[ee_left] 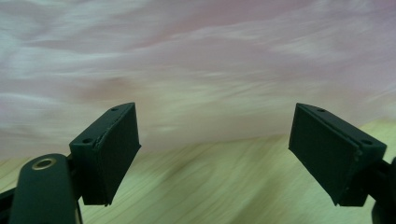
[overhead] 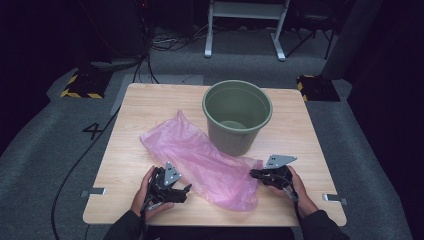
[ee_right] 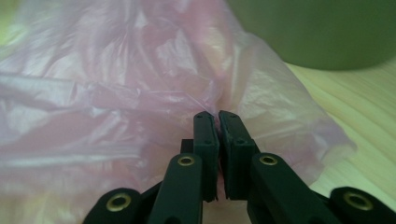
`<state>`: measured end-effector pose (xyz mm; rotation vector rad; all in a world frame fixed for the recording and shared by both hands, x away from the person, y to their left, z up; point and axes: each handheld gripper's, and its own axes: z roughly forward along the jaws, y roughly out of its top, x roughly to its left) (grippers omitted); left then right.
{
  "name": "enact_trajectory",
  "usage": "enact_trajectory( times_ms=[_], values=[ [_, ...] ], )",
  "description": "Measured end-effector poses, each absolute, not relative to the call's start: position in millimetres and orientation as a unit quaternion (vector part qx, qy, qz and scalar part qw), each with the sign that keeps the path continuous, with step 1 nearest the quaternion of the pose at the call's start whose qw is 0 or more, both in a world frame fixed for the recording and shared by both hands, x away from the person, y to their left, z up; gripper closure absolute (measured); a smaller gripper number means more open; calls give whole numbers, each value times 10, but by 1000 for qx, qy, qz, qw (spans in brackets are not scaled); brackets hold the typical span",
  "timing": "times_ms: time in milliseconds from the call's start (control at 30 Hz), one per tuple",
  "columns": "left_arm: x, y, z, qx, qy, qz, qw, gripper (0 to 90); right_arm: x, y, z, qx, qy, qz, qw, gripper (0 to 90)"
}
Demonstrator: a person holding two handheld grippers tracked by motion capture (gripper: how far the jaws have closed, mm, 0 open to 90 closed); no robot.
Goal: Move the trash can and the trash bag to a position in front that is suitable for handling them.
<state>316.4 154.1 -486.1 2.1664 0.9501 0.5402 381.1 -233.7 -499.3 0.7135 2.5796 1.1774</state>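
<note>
Bag (overhead: 200,160) pink, flat on table (overhead: 140,107) before green bucket (overhead: 237,117); right gripper (ee_right: 218,116) jaws pinch bag edge; left gripper (ee_left: 215,149) jaws wide, should bite opposite film layer only

Wooden table (overhead: 150,107), grey carpet (overhead: 45,145).

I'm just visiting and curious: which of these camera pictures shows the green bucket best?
The high view: the whole green bucket stands upright on the table, open top visible, beside the pink bag. The right gripper view catches just a blurred piece of its wall; the left gripper view faces the bag instead.
</note>
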Motion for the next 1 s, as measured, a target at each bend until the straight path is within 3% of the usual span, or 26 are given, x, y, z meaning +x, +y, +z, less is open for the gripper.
enact_trajectory(
  times_ms=[333, 733, 900, 933, 967, 1000],
  values=[
    [3175, 1906, -4770, 812, 399, 232, 357, 157, 3943, -2824, -4992, 291, 862, 396, 127, 865],
    [3207, 2137, -4769, 803, 416, 209, 372, 153, 4078, -3305, -4994, 344, 839, 390, 159, 858],
    [3230, 2072, -4820, 816, 405, 201, 360, 155, 4102, -3372, -4974, 358, 831, 392, 167, 752],
    [3233, 2054, -4832, 819, 403, 198, 357, 155, 4105, -3387, -4967, 363, 827, 396, 167, 675],
    [3243, 2025, -4854, 824, 399, 194, 352, 156, 4119, -3421, -4953, 374, 822, 400, 159, 513],
    [3243, 2025, -4854, 824, 399, 194, 352, 158, 4119, -3421, -4953, 374, 822, 400, 159, 513]
  ],
)
